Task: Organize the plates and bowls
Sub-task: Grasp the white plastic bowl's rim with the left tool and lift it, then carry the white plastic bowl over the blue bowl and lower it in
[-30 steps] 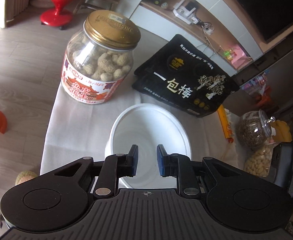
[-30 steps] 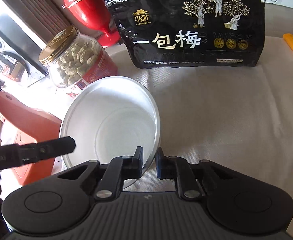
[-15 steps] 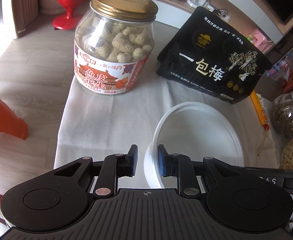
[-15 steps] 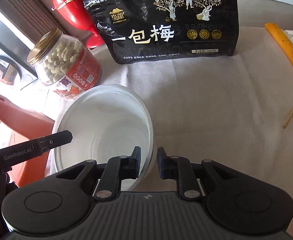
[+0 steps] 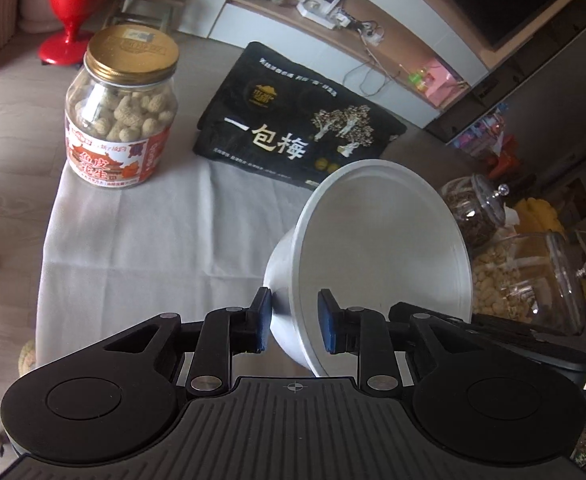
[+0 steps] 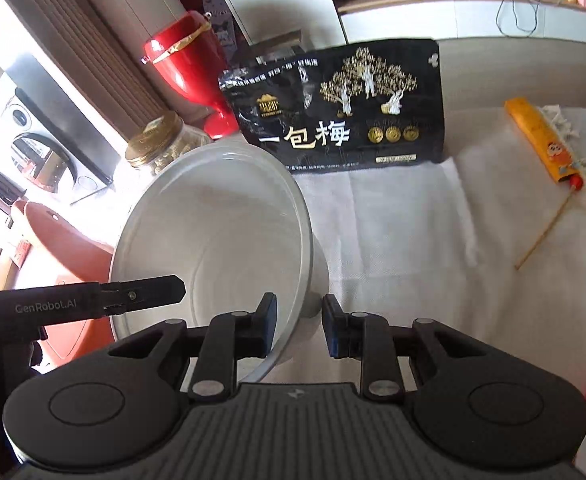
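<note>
Bowl (image 5: 377, 248), white, tilted above the tablecloth (image 5: 153, 240): we grip its rim in both the left gripper (image 5: 295, 320) and right gripper (image 6: 299, 326), narrowly parted. Black pouch (image 6: 345, 108) reads "一包梅".

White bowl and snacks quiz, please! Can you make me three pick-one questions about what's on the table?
1. In the left wrist view, where is the peanut jar?
A. on the floor
B. left of the black bag
C. on top of that bag

2. What colour is the jar's lid?
A. gold
B. blue
C. green

3. How is the white bowl?
A. upside down
B. full of peanuts
C. tilted and empty

Answers:
1 B: the jar stands on the cloth to the bag's left.
2 A: the lid is shiny gold.
3 C: the bowl leans on its side, its rim between the jaws of the left gripper, with nothing inside.
</note>
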The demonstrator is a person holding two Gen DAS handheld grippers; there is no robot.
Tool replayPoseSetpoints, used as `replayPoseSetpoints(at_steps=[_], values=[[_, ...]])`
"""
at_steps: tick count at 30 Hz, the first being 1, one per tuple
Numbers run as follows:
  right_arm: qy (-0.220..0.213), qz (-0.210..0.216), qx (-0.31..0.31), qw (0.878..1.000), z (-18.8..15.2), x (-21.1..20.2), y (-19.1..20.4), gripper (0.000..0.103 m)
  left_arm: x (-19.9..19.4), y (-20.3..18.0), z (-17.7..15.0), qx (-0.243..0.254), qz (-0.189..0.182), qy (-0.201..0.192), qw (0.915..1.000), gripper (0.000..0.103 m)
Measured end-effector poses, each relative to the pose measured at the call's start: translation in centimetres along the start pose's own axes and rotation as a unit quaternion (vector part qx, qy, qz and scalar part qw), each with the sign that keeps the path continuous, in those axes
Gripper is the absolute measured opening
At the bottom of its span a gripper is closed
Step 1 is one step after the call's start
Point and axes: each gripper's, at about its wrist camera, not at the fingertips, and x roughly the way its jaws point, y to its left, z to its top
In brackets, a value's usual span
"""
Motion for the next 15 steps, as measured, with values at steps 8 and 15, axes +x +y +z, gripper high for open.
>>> replayPoseSetpoints(at_steps=[8,15], values=[[-0.026,-0.06,-0.028,0.997,-5.2,-8.3,-3.4,0.025,1.6,-6.4,-4.6,0.089,-0.056,0.1,0.9895,0.029],[0.023,-0.056,0.016,0.998,-8.4,-7.8,-6.4,0.025,2.5,-6.4,-5.6,0.09,-0.059,0.118,0.9872,0.026]])
